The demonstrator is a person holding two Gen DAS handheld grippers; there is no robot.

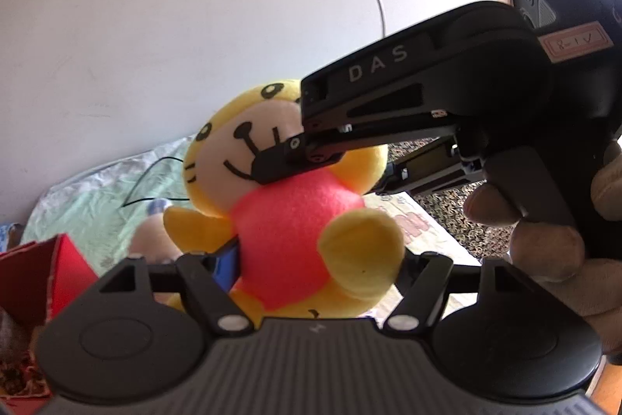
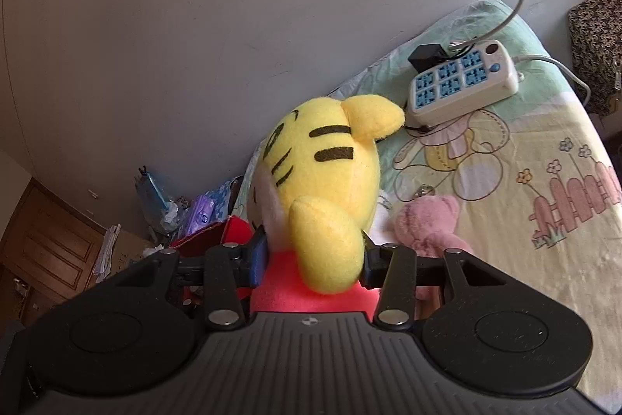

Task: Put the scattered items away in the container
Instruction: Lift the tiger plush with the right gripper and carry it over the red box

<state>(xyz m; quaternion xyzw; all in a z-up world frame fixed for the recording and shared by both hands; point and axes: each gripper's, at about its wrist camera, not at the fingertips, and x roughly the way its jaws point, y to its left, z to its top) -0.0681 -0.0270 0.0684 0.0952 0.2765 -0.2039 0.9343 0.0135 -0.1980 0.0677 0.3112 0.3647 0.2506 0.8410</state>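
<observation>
Setting: bed (image 2: 544, 251) with a cartoon-print sheet, pushed against a plain pale wall; power strip (image 2: 462, 84) lying at 1 o'clock in the right wrist view.
Task thing: yellow tiger plush (image 1: 287, 205) in a red shirt, lifted clear of the sheet, held in the air between both tools.
Left hand-held gripper (image 1: 311, 267): closed around the plush's lower body, just under its arms; face turned toward this camera.
Right hand-held gripper (image 2: 315, 259): pinching the plush at the neck, coming in from 2 o'clock in the left wrist view.
Long axis: head to feet, tilted, head toward 11 o'clock from the left tool.
Container: red box (image 1: 58, 275), open, low at 8 o'clock of the left tool; at 10 o'clock of the right.
Nearer side: left, by this judgement; the carry probably runs down and left.
Still scattered: pink plush (image 2: 427, 224) on the sheet, at 3 o'clock of the held toy.
</observation>
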